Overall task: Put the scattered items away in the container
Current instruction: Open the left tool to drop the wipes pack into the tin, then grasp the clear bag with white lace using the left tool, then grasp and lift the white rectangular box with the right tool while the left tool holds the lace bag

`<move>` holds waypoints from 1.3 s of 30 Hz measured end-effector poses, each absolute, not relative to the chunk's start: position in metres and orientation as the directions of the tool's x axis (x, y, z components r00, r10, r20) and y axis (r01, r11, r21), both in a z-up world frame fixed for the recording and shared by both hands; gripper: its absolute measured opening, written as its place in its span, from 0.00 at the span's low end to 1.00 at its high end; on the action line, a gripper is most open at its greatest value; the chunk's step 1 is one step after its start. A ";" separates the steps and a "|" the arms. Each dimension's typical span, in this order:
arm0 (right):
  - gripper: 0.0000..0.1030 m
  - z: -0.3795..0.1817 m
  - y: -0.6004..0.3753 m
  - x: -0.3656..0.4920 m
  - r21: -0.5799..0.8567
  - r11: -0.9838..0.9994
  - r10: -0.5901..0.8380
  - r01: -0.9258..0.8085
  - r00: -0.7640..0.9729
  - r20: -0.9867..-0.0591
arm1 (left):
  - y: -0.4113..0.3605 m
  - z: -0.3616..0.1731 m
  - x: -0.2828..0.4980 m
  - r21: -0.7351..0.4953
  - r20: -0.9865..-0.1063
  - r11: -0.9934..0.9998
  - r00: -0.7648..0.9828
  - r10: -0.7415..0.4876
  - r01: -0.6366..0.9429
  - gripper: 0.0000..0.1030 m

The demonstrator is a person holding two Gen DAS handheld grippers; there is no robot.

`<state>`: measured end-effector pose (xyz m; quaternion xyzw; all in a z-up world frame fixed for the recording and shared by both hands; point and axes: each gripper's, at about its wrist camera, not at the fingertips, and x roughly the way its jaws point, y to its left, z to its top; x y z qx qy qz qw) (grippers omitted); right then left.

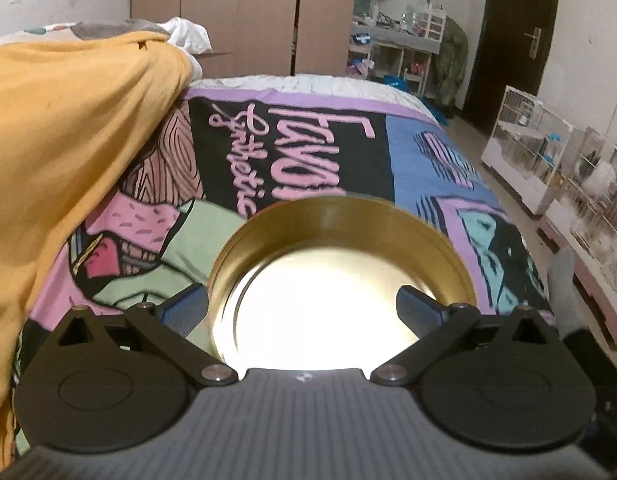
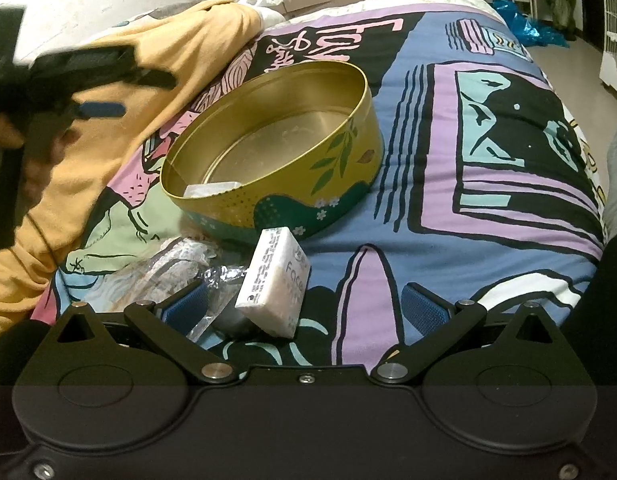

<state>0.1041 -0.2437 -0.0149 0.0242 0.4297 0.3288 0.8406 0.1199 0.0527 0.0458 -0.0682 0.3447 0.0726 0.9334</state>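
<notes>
**Clearing the tin, then fetching the box**

Hanging over the round tin (image 1: 344, 264), the left gripper (image 1: 304, 312) has its jaws wide apart with nothing between them; one blue pad sits outside the near rim, the other over the bright floor. From the right wrist view a small pale packet (image 2: 210, 190) lies inside the tin against its near wall, so that drop looks done. The sensible move for this hand is to lift straight up until both pads are above the rim before swinging away, since a sideways pull could catch the wall and shove the light tin across the bedspread (image 2: 428, 200).

The right gripper (image 2: 304, 308) is also spread, empty, low over the bed. A white box (image 2: 276, 284) leans just ahead between its pads, nearer the left one, and touches a crinkled clear wrapper (image 2: 180, 264). It probably wants centring on the box and closing across the narrow faces, keeping the wrapper's edge out of the pinch. The wrapper still waits beside the tin.
</notes>
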 end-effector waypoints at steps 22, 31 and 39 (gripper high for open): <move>1.00 -0.004 -0.251 0.094 0.338 0.759 0.638 -0.556 0.536 -0.552 | 0.046 -0.041 0.000 -0.099 -0.748 0.995 0.660 -0.071 -0.005 1.00; 1.00 -0.009 -0.236 0.085 0.265 0.763 0.607 -0.590 0.513 -0.606 | 0.016 -0.073 0.025 -0.077 -0.787 0.994 0.607 -0.110 0.080 0.74; 1.00 -0.013 -0.225 0.080 0.229 0.768 0.575 -0.598 0.486 -0.658 | 0.044 -0.054 -0.004 -0.187 -0.711 0.981 0.683 -0.165 0.043 0.22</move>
